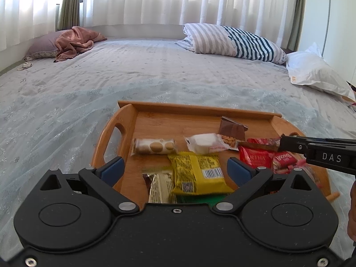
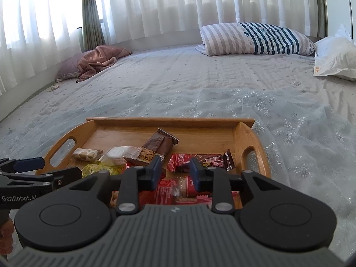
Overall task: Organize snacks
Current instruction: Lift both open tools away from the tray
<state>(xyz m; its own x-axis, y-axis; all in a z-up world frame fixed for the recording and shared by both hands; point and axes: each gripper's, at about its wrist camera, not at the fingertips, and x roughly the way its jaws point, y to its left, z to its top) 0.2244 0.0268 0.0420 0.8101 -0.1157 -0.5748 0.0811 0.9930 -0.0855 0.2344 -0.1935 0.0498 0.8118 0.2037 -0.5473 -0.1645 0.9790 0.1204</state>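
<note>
Left tool (image 1: 175,166) wide open, right tool (image 2: 174,172) half open, both empty; wooden tray (image 1: 200,109) holds snack packets (image 1: 195,173).

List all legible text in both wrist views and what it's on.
"DAS" – black right gripper body, seen from the left wrist.
"GenRobot.AI" – black left gripper body, seen from the right wrist.
"Biscoff", partly blurred – small red wrapper in the bamboo tray.
Yellow snack packet: barcode and print too blurred.
Other wrappers: unreadable.
</note>
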